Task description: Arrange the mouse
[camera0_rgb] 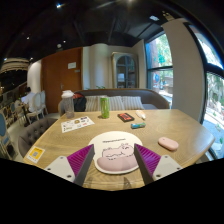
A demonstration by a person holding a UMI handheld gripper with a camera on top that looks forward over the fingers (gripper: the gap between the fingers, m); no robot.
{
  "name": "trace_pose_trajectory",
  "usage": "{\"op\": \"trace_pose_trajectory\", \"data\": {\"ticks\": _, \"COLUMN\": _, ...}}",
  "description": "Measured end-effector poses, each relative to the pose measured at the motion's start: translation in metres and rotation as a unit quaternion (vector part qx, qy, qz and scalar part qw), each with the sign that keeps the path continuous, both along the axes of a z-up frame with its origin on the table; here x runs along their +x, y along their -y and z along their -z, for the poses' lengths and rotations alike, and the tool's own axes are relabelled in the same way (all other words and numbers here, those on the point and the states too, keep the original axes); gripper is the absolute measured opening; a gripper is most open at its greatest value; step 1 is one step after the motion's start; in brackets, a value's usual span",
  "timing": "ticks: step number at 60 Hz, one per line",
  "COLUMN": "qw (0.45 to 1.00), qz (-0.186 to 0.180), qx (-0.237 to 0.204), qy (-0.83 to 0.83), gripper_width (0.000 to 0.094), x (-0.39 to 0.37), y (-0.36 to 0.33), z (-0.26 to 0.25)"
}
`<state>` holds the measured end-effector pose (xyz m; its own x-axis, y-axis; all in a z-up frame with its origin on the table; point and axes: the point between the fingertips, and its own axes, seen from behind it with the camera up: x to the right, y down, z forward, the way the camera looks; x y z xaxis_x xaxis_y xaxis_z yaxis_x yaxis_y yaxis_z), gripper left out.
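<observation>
A pink mouse (168, 143) lies on the wooden table (60, 140), ahead and to the right of my fingers. A round white mouse pad (114, 143) with a pink cartoon animal printed on it lies flat on the table between and just ahead of my fingers. My gripper (114, 162) is open and holds nothing. Its magenta pads (80, 158) stand on either side of the pad's near edge, and the mouse lies outside them, beyond the right finger.
A green cup (104, 106) and a glass jar (67, 103) stand at the far left. A printed sheet (76, 124) and a yellow card (36, 153) lie at the left. Small dark red (125, 117) and teal (138, 125) items lie beyond the pad. A sofa (130, 98) stands behind the table.
</observation>
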<state>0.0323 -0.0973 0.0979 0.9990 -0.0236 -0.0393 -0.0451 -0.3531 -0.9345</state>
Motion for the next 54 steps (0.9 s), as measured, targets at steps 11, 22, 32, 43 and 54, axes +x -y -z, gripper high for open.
{"op": "trace_pose_trajectory", "data": {"ticks": 11, "qw": 1.0, "qz": 0.009, "qx": 0.019, "qy": -0.015, "gripper_width": 0.0829, "x": 0.013, "y": 0.013, "z": -0.006}}
{"op": "trace_pose_trajectory", "data": {"ticks": 22, "qw": 0.999, "qz": 0.03, "qx": 0.024, "qy": -0.007, "gripper_width": 0.0829, "x": 0.045, "y": 0.018, "z": 0.001}}
{"op": "trace_pose_trajectory", "data": {"ticks": 32, "qw": 0.998, "qz": 0.066, "qx": 0.018, "qy": 0.008, "gripper_width": 0.0829, "x": 0.117, "y": 0.034, "z": 0.016}}
{"op": "trace_pose_trajectory", "data": {"ticks": 43, "qw": 0.995, "qz": 0.098, "qx": -0.001, "qy": 0.027, "gripper_width": 0.0826, "x": 0.188, "y": 0.027, "z": 0.043}}
{"op": "trace_pose_trajectory", "data": {"ticks": 54, "qw": 0.993, "qz": 0.103, "qx": -0.028, "qy": 0.055, "gripper_width": 0.0826, "x": 0.242, "y": -0.001, "z": 0.079}}
